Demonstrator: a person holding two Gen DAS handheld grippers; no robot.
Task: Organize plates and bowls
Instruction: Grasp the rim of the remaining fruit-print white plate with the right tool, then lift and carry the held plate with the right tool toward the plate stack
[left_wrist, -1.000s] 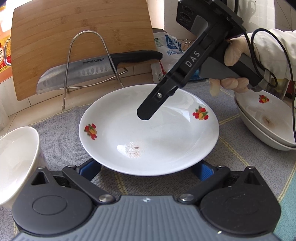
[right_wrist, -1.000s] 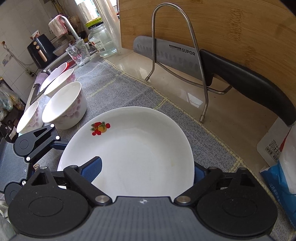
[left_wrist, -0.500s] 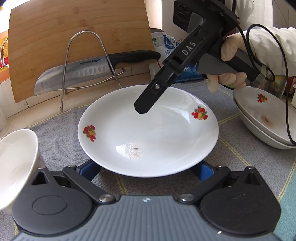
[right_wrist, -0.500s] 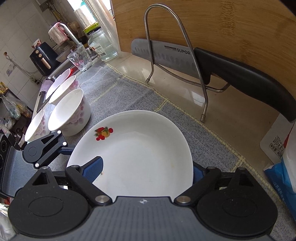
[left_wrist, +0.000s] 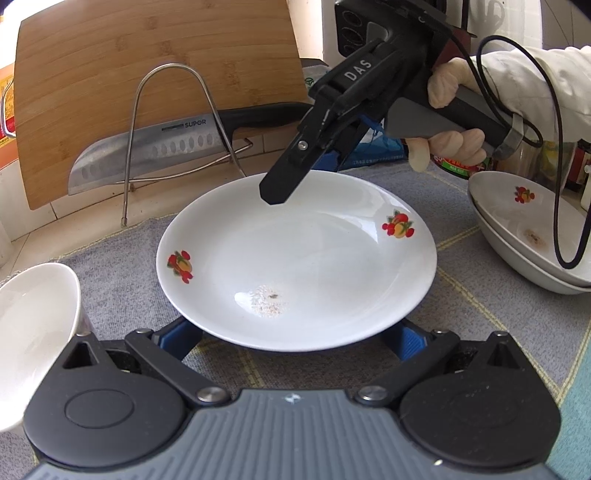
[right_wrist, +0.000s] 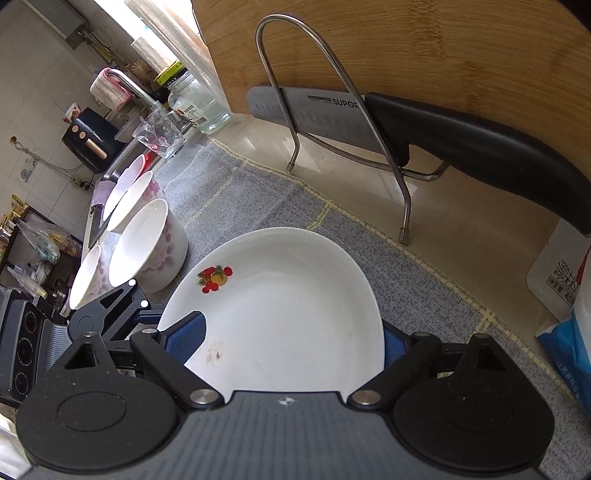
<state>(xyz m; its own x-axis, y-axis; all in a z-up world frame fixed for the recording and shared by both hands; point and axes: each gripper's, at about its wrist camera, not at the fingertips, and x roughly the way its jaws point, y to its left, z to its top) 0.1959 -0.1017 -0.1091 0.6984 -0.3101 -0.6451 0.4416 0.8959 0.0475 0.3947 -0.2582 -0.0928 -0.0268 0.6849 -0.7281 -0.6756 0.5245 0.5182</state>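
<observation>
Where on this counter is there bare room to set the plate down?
Bare grey mat lies between the plate, the floral bowls and the knife rack. Crowded: bowls left, stacked plates right, right gripper above.

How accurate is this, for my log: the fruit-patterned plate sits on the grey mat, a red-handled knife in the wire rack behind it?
One error: the knife has a black handle, not red, as the right wrist view shows. Plate, mat and rack are right.
</observation>
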